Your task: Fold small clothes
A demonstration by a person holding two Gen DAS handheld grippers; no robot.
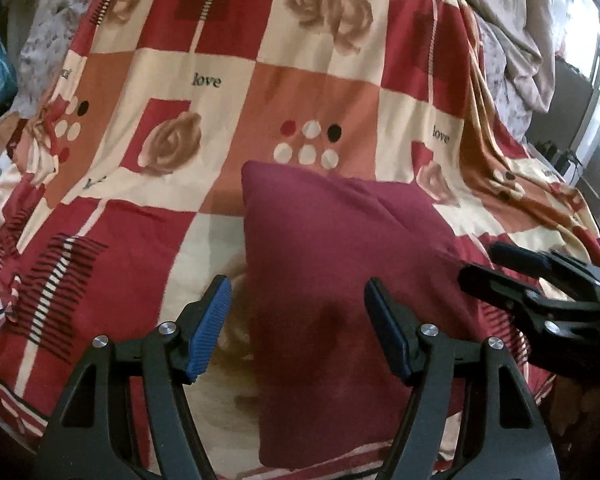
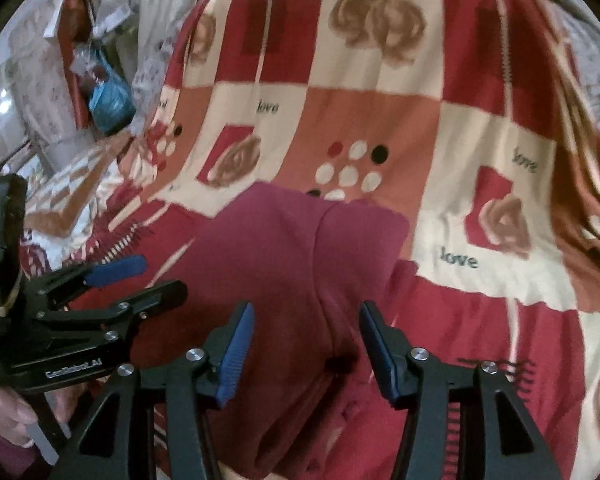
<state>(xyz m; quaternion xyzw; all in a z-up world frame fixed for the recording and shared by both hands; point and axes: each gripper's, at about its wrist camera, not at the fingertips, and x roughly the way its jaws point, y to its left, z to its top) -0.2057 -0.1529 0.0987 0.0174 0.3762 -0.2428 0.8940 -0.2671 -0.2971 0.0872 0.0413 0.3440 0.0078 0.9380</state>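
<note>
On the bed (image 1: 148, 216), a dark pink cloth (image 1: 340, 264) lies flat on the red and cream patchwork sheet.

The left claw (image 1: 298, 328) hangs over the near part of the cloth with its two blue fingers (image 1: 210, 328) wide apart, holding nothing. The right claw (image 2: 306, 354) is also wide apart and holds nothing, above a fold line in the cloth. Each claw shows at the side of the other's view. A blue bag (image 2: 110, 102) sits far off to the left.

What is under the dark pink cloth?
The dark pink cloth lies on a patchwork bedsheet with red and cream squares, roses and the word "love". The sheet shows all around it. Whatever is directly beneath the cloth is covered and cannot be seen.
</note>
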